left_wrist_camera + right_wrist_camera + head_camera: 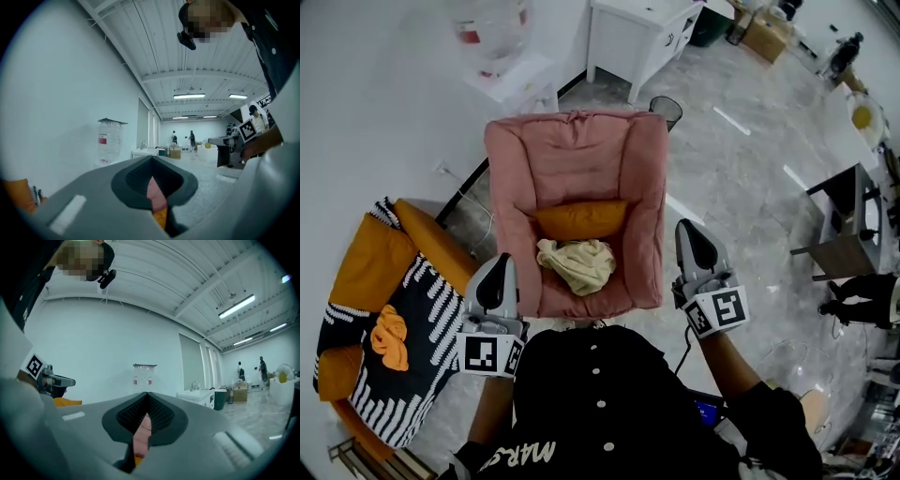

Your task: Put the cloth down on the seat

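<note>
1. Two claws are in play, and we find both clenched on nothing. The left claw is just off the front left corner of the pink armchair, and the right claw is just outside its right arm.
2. One pale yellow cloth lies crumpled on the seat. It rests against the single orange cushion at the back and stays short of the seat's front edge.
3. The armchair's two padded arms wall in the seat at either side, so we see it open only at the front and from above.
4. On our left, a second chair, orange under a black-and-white throw, stands near the left claw. One orange rag lies on the throw.
5. On our right, the marble floor runs open as far as one dark table.
6. Behind the armchair we count one black bin and one white cabinet, both close to the wall.
</note>
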Motion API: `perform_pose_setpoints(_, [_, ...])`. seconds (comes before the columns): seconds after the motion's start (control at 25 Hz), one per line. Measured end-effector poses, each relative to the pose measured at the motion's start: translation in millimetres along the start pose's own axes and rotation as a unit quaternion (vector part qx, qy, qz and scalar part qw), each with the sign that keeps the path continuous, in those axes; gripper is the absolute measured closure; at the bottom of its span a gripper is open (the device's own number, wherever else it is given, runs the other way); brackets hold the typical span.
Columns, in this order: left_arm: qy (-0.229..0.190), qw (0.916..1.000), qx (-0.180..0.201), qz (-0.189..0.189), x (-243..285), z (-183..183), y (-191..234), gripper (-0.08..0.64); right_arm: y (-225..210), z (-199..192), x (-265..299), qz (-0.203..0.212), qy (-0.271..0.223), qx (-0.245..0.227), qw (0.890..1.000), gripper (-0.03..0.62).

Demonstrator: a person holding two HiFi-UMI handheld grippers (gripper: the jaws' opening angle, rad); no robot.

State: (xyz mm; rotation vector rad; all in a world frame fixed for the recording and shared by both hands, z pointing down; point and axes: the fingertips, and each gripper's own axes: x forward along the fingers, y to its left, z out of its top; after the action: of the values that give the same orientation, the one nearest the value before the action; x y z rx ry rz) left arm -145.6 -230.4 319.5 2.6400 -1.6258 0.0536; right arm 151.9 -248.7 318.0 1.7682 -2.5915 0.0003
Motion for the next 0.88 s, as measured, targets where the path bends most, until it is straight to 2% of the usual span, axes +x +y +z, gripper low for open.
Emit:
perform_pose_setpoints(0.32, [-0.003, 1.0000, 0.005, -0.001, 4.1, 3.5, 0.5, 0.560, 4.6, 6.7, 2.5, 0.007, -0.017, 0.003, 1.000, 0.566])
perform_pose_setpoints(0.56, [-0.006, 1.0000, 0.005, -0.006, 6.1, 6.9, -2.0, 0.560, 9.3, 8.7, 5.5, 0.018, -0.009, -0.002, 1.000, 0.566])
perform_pose_setpoints(0.88, [-0.008, 0.9999, 0.011, -0.004, 3.4, 9.5, -1.0, 0.560, 20.7, 19.7, 8.7, 0.039, -0.040, 0.001, 0.998, 0.566])
